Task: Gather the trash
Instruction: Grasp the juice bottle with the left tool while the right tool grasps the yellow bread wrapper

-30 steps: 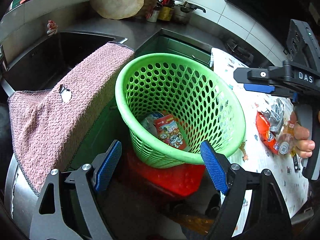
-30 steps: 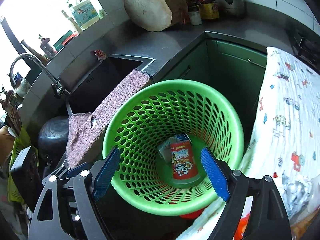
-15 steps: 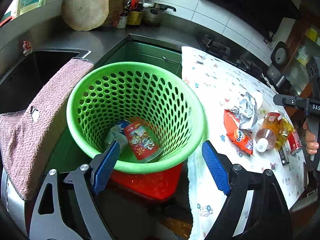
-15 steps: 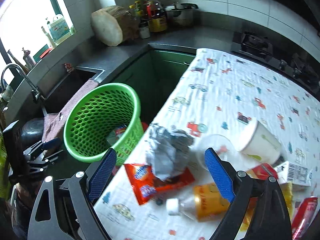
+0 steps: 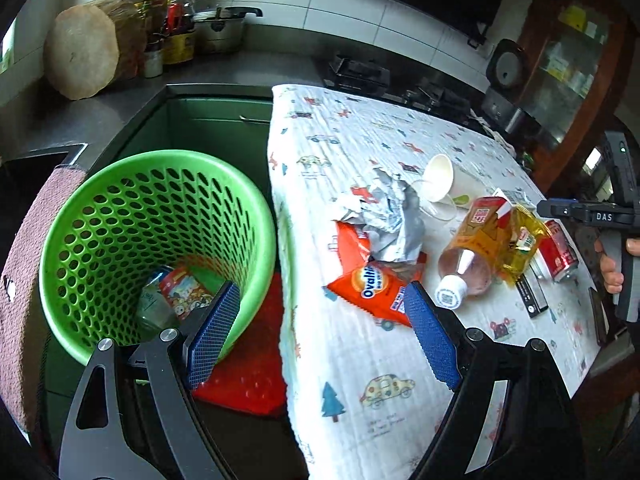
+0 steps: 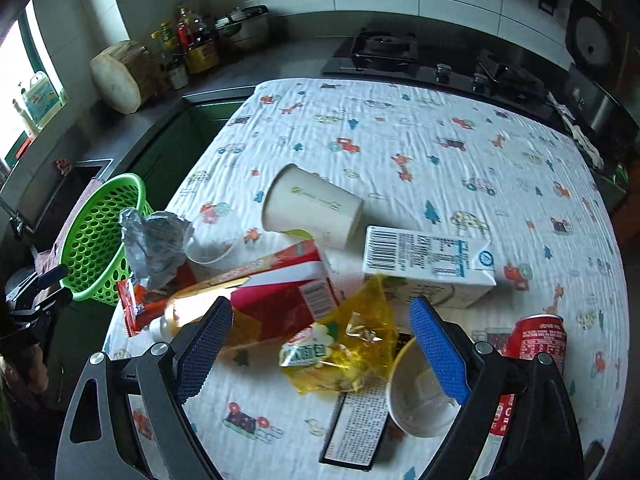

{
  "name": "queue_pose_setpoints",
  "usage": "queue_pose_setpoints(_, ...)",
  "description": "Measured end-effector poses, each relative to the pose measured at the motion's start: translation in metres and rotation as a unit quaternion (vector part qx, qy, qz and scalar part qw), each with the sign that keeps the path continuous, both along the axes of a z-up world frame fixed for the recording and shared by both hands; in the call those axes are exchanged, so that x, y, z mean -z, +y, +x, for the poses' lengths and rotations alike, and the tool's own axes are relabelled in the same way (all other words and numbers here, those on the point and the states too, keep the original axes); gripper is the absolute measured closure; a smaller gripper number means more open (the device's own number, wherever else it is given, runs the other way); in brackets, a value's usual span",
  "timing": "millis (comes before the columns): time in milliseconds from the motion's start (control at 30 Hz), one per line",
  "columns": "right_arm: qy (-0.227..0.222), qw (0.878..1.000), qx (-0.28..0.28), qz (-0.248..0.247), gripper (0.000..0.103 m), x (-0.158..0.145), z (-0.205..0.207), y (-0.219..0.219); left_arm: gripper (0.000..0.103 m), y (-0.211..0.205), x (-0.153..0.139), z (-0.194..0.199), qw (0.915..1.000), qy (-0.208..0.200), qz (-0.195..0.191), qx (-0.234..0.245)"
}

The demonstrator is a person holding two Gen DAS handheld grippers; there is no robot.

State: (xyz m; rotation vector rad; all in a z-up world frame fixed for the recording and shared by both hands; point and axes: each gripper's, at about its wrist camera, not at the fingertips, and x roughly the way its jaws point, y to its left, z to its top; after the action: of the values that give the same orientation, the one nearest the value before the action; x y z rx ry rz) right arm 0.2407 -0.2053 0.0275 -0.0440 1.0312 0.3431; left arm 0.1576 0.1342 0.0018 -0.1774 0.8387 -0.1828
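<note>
Both grippers swing off the green basket [image 5: 100,216] toward the table trash; left gripper [image 5: 320,332] and right gripper [image 6: 320,344] jaws apart, nothing held.

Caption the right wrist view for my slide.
Open right gripper above a yellow wrapper amid trash on the cartoon-print tablecloth, green basket alongside.

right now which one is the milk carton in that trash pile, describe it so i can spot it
Start at the table with the cartoon-print cloth and find the trash heap on its near side. Just behind the yellow wrapper lies the white carton, flat on its side. Only it is boxy and white, with a barcode.
</note>
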Motion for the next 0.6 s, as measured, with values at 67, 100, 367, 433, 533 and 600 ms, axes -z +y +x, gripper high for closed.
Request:
queue_pose_setpoints(67, 0.011, 1.0, 0.008, 0.008, 0.016, 0.008, 0.001, -0.013, 0.02, -0.013, -0.002, 0.005, 0.9999, -0.001, 0.001, 0.013)
queue_pose_setpoints(100, 0.018, 1.0, 0.012, 0.017, 0.016, 0.013, 0.001, -0.018, 0.02, -0.019, -0.004, 0.007, 0.9998, -0.002, 0.003, 0.019)
queue_pose_setpoints(367, 0.053, 0.996, 0.011, 0.068, 0.016, 0.038, 0.009, -0.021, 0.02, -0.059, -0.01, 0.021, 0.9983, -0.001, 0.024, 0.053)
queue_pose_setpoints(433, 0.056, 0.996, 0.007, 0.072, 0.018, 0.042, 0.013, -0.017, 0.02, -0.065, -0.011, 0.023, 0.9978, -0.001, 0.03, 0.059)
queue_pose_setpoints(533, 0.062, 0.996, -0.002, 0.069, 0.024, 0.048, 0.016, -0.009, 0.02, -0.073, -0.011, 0.026, 0.9969, 0.0, 0.035, 0.07)
queue_pose_setpoints(600, 0.068, 0.995, -0.006, 0.07, 0.028, 0.053, 0.017, -0.007, 0.02, -0.079, -0.01, 0.028, 0.9961, 0.0, 0.04, 0.078)
